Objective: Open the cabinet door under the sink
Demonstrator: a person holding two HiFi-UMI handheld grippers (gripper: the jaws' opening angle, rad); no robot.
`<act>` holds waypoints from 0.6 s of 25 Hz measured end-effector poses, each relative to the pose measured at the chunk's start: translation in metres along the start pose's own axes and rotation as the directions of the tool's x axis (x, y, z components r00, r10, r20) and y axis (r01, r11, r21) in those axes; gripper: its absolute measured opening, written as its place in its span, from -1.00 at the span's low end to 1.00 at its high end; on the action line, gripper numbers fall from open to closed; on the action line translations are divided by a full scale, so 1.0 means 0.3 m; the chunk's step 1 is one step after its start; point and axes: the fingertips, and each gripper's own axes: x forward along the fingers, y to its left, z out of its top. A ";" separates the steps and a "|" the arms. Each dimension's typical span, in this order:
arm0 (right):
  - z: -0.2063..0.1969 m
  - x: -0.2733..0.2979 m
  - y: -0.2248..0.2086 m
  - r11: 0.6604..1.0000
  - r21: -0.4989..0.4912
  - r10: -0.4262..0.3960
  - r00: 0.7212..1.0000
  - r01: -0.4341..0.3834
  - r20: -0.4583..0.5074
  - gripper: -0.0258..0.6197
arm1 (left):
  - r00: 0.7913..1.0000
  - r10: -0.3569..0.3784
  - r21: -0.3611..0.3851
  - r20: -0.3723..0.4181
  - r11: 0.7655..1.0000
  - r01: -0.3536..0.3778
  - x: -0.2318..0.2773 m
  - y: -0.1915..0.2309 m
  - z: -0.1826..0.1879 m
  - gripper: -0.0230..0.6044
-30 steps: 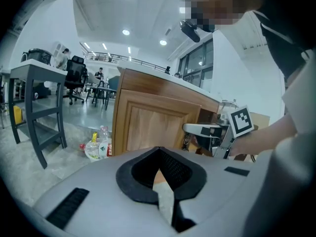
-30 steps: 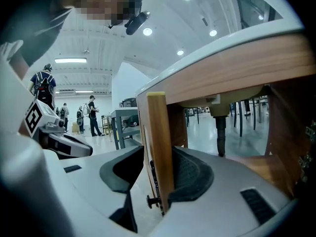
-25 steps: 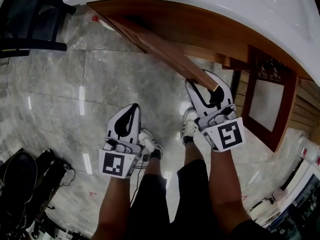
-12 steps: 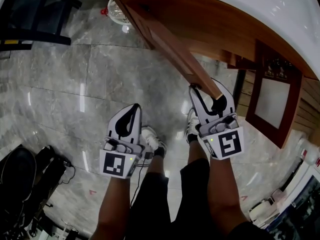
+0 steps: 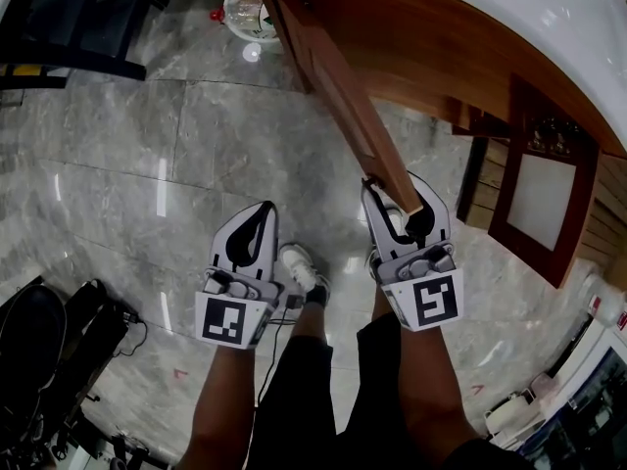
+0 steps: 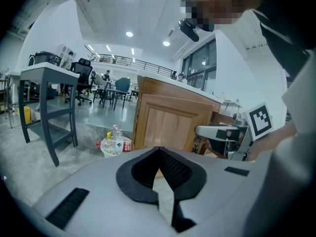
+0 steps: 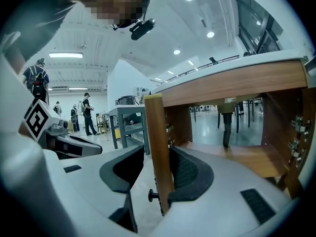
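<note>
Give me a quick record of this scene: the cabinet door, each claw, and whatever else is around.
Cabinet door: open, swung well out from under the white countertop
Right claw: jaws apart, straddling the door's free edge; one pad against the wood, a gap at the other
Door knob: small, dark, on the door face by the jaws
Left claw: tips together, nothing between them, apart from the door
Cabinet interior: wooden bottom panel in view
White tub: on the floor beside the cabinet, holding bottles
</note>
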 end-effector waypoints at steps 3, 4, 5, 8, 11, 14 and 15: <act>-0.009 -0.004 0.030 1.000 0.013 -0.007 1.000 0.007 -0.002 -0.38 | 1.000 0.008 0.000 -0.001 1.000 -0.008 -0.015 0.016 -0.008 -0.88; -0.011 -0.004 0.041 1.000 0.017 -0.007 1.000 0.007 -0.001 -0.38 | 1.000 0.011 -0.001 -0.003 1.000 -0.011 -0.020 0.023 -0.011 -0.88; -0.012 -0.003 0.054 1.000 0.018 -0.006 1.000 0.006 -0.001 -0.38 | 1.000 0.013 -0.002 -0.004 1.000 -0.013 -0.025 0.031 -0.012 -0.88; -0.014 0.001 0.096 1.000 0.022 0.007 1.000 -0.007 0.002 -0.38 | 1.000 0.017 -0.010 -0.001 1.000 -0.017 -0.038 0.053 -0.013 -0.88; -0.015 0.003 0.131 1.000 0.019 0.024 1.000 -0.024 0.002 -0.38 | 1.000 0.018 -0.016 0.003 1.000 -0.018 -0.049 0.064 -0.012 -0.88; -0.020 0.015 0.178 0.999 0.011 0.053 0.999 -0.052 -0.003 -0.38 | 1.000 0.025 -0.013 0.007 1.000 -0.025 -0.056 0.083 -0.010 -0.88; -0.023 0.020 0.196 0.998 0.009 0.061 0.998 -0.061 -0.006 -0.38 | 1.000 0.029 -0.012 0.010 1.000 -0.028 -0.059 0.090 -0.008 -0.88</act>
